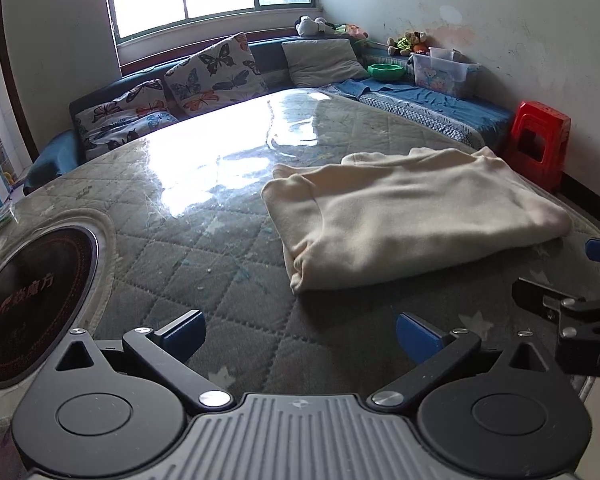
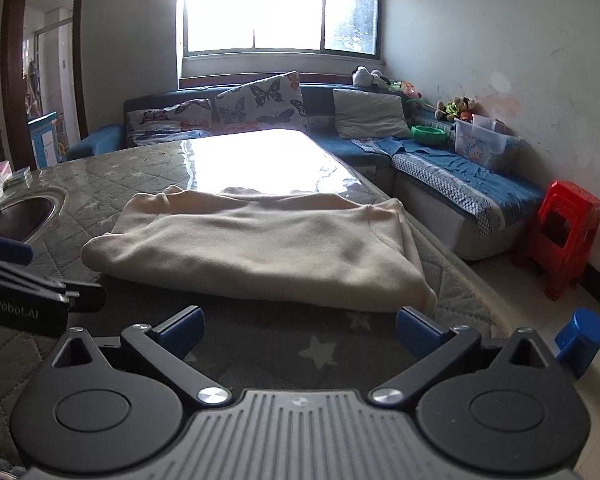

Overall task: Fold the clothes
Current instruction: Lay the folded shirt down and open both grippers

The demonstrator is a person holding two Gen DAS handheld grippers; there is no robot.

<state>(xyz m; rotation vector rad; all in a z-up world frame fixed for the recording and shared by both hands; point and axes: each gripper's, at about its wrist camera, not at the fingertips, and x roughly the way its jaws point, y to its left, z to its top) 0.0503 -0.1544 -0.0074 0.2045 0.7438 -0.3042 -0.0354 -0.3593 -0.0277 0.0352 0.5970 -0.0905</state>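
Note:
A cream garment (image 1: 412, 216) lies folded in a flat rectangle on the quilted table (image 1: 204, 264); the right wrist view shows it straight ahead (image 2: 260, 248). My left gripper (image 1: 300, 338) stands open near the table's front, left of the garment's near corner, with nothing between its blue pads. My right gripper (image 2: 300, 334) is open too, just short of the garment's near edge, empty. Each gripper shows at the other view's side: the right one (image 1: 560, 280) and the left one (image 2: 28, 280).
A round dark induction plate (image 1: 36, 304) is set into the table at the left. A blue sofa with butterfly cushions (image 1: 216, 76) runs behind the table, a red plastic stool (image 1: 538, 142) stands at the right, and a clear storage box (image 1: 444, 72) sits on the sofa.

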